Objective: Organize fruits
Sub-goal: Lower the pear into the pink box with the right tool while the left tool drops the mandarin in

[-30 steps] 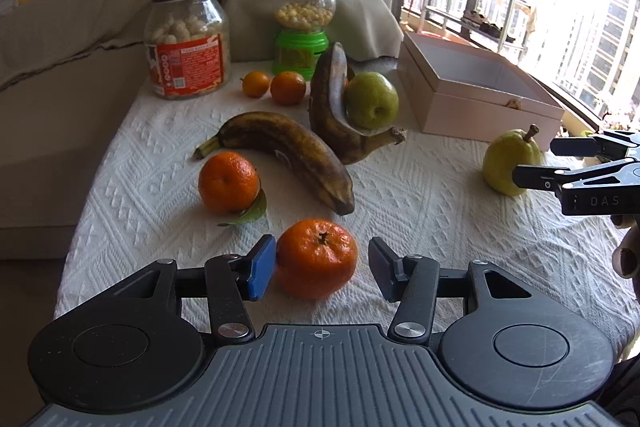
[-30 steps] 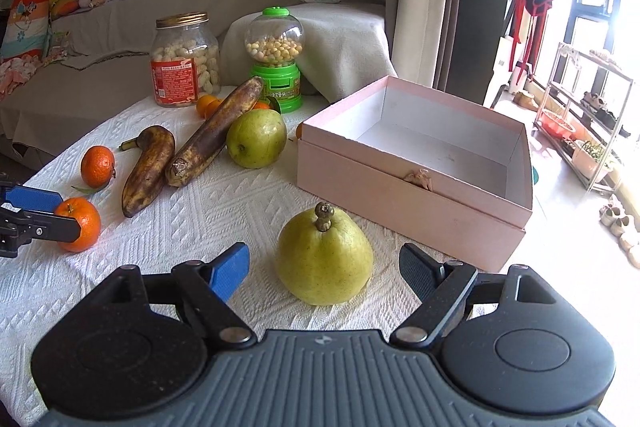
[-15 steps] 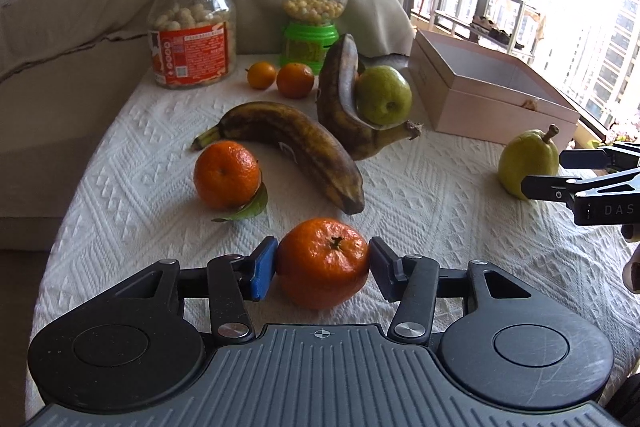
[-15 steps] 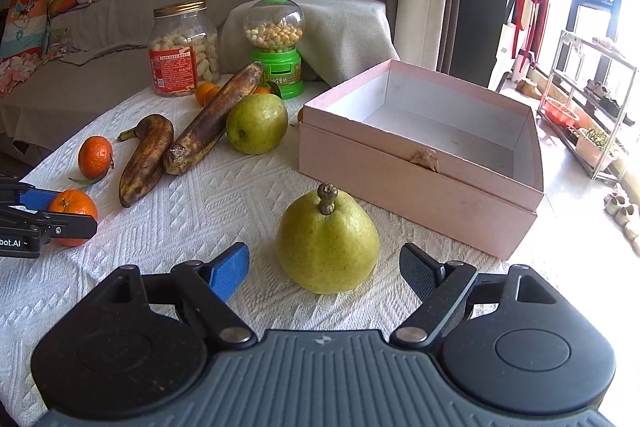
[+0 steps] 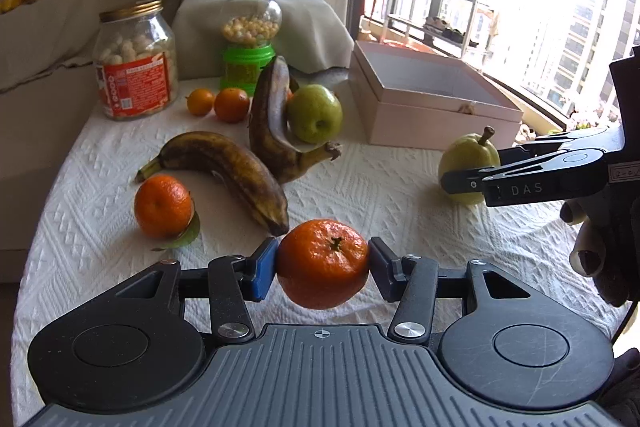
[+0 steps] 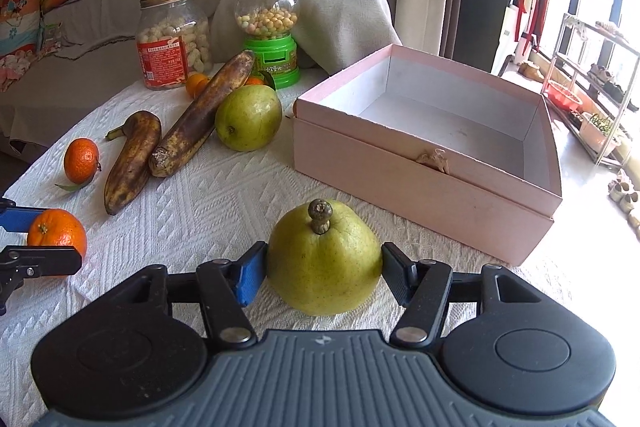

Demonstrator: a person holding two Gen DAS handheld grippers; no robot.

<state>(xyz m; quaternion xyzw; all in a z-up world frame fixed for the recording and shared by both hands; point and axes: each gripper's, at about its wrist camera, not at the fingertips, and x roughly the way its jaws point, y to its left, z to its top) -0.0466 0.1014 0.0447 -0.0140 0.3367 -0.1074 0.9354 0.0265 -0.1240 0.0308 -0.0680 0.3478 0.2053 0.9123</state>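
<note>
Right now I am pinching a mandarin (image 5: 322,263) in my left tongs (image 5: 322,265), just above the table (image 5: 400,195). My right tongs (image 6: 323,269) have just been closing, pads now pressing a yellow-green pear (image 6: 324,259) standing on the cloth. Nothing is lying in the pink box (image 6: 424,187) yet, so sorting is barely starting: two blackened bananas (image 5: 232,167), a green apple (image 5: 315,113) and more mandarins (image 5: 163,206) are waiting.
</note>
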